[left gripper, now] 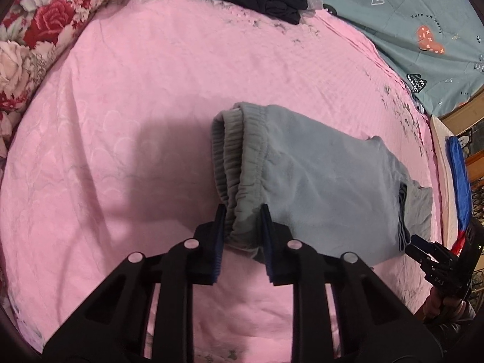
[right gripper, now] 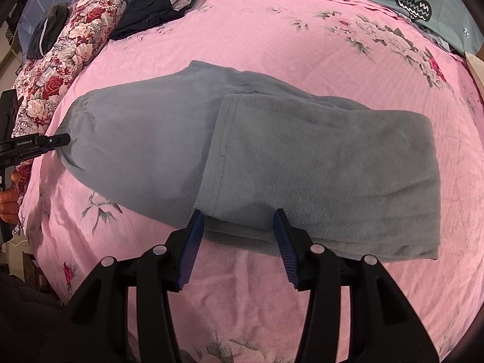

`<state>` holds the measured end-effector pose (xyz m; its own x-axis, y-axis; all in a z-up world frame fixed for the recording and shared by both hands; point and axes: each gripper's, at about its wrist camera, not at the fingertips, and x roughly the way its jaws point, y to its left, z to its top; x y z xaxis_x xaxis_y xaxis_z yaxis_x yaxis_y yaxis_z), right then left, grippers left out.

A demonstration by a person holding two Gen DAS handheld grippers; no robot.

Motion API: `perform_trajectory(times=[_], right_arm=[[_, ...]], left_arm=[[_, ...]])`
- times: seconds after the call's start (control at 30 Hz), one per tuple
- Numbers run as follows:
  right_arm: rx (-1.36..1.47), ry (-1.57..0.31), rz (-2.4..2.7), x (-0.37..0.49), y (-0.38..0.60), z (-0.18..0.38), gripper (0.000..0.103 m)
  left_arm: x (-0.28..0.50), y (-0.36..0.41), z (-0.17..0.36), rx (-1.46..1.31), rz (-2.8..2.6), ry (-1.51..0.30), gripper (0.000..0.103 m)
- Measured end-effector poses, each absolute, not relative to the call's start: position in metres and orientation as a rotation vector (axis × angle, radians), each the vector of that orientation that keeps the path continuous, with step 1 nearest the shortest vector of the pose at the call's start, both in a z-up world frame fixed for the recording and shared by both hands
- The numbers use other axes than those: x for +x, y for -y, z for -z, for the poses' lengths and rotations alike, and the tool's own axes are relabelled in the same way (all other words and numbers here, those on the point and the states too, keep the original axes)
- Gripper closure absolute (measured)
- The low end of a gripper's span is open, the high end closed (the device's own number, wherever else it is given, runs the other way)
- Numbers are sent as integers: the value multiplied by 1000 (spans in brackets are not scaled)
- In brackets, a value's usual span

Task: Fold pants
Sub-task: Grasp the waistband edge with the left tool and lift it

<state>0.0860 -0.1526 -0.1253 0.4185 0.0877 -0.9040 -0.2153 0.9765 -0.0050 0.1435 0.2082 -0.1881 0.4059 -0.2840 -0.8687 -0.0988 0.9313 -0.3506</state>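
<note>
My left gripper (left gripper: pixel 243 211) pinched the waistband of the pants (left gripper: pixel 305 181) lying on the bed (left gripper: pixel 136 90); my right gripper (right gripper: pixel 239 216) stood half-open astride the folded leg edge. Next, I judged, close right, then fold.

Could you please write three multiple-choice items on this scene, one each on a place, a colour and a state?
1. Where does the left tool meet the grey fleece pants?
A. at the elastic waistband
B. at a leg hem
C. at the middle fold

2. What colour is the bedspread under the pants?
A. green
B. pink
C. white

3. How do the pants lie?
A. spread out flat at full length
B. hung up
C. folded, with the legs laid over the upper part

Answers:
1 A, the waistband sits bunched between its pads.
2 B, pink cloth shows all round.
3 C, the right wrist view shows the hem edge lying across the body.
</note>
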Motion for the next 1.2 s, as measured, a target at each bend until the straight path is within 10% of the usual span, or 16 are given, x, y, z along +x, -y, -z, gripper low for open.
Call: perform_trajectory(times=[0.77,0.83,0.93,1.2], right_arm=[[-3,-1073,-198,86,200,103,54],[-3,-1077,-194,86,199,103,54],[-3,-1084,-186,86,196,104,54],[-23,-1101,-174,85,182,108,54]], left_arm=[[125,-169,140,-325,99,-1032,82],[125,-179,149,-329,76,-1052,79],[127,-196,169,-380,32,-1109,36],[131,-202,202,-599,148,-1164,35]])
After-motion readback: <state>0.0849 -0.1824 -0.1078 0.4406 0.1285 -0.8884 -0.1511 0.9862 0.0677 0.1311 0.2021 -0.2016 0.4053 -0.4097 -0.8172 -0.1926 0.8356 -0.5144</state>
